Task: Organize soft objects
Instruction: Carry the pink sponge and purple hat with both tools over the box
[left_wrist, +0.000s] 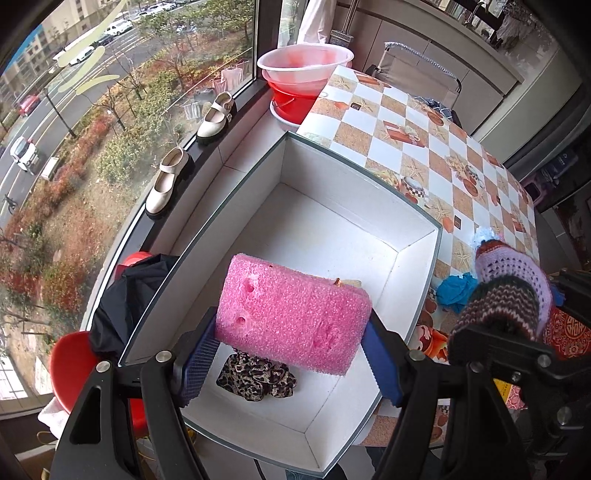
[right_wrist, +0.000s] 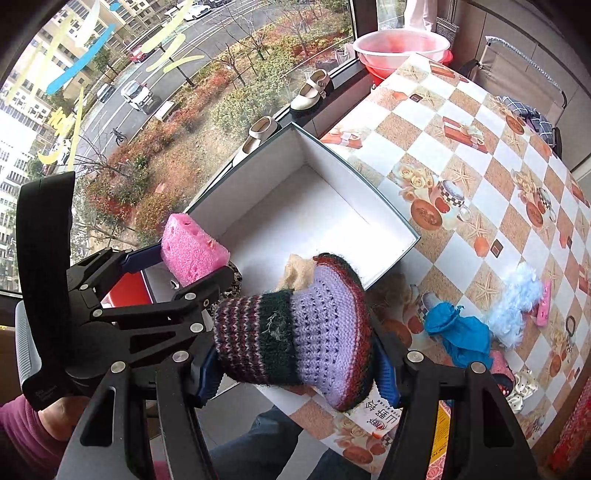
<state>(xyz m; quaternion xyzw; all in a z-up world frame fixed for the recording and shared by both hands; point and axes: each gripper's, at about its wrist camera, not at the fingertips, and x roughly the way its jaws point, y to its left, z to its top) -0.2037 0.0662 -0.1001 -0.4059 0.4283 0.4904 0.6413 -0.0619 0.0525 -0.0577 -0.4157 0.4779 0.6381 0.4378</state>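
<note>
My left gripper (left_wrist: 290, 350) is shut on a pink sponge (left_wrist: 293, 315) and holds it above the near end of a white box (left_wrist: 325, 229). A leopard-print scrunchie (left_wrist: 256, 376) lies on the box floor under the sponge. My right gripper (right_wrist: 295, 362) is shut on a striped purple knitted slipper (right_wrist: 295, 332), held over the box's near right corner. The slipper also shows in the left wrist view (left_wrist: 506, 295), and the sponge in the right wrist view (right_wrist: 190, 249). The box also shows there (right_wrist: 317, 206).
On the checkered tablecloth (right_wrist: 461, 155) lie a blue crumpled cloth (right_wrist: 460, 334), a fluffy light-blue item (right_wrist: 515, 302) and small pink pieces. Red and pink basins (left_wrist: 304, 79) stand at the far end. Shoes (left_wrist: 168, 181) sit on the windowsill. A red stool (left_wrist: 72, 365) holds dark clothing.
</note>
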